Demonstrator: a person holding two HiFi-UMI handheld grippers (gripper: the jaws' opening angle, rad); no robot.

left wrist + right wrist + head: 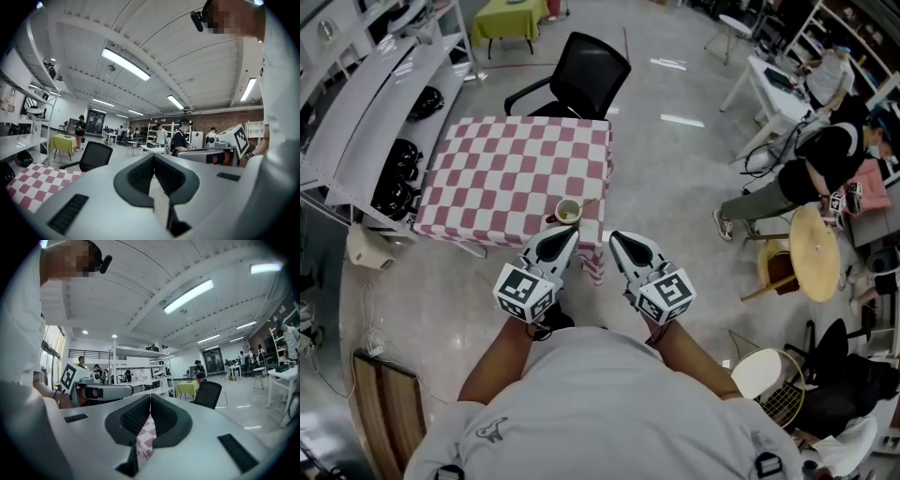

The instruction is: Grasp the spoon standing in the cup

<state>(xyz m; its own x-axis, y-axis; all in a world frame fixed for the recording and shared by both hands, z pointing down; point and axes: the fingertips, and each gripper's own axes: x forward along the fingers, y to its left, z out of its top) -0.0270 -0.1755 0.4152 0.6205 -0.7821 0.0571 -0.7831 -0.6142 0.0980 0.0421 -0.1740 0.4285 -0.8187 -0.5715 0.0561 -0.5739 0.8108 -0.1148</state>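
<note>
Close against our chest, the left gripper [565, 232] and the right gripper [620, 241] sit side by side, both aimed at the worktop [497, 178]. In the left gripper view the fingers are clenched tip to tip with nothing between them. The right gripper view shows the same: fingers pressed together, empty, with only a sliver of checked cloth showing through the slit behind them. Just past the left gripper's tips, near the front edge of the worktop, the cup [568, 213] stands upright on the red and white cloth. The spoon [587, 202] stands in it, its handle leaning out over the rim toward our right. Beyond the far edge is a black chair [581, 73].

We judge the task to be at its very start, with the reach not yet made. The next move, as we see it, calls for spreading the fingers of one gripper, most likely the right since the handle leans that way. We would then carry it forward and down, and set the fingers either side of the handle above the rim before closing. The cup sits near the edge, so a nudge could tip it
</note>
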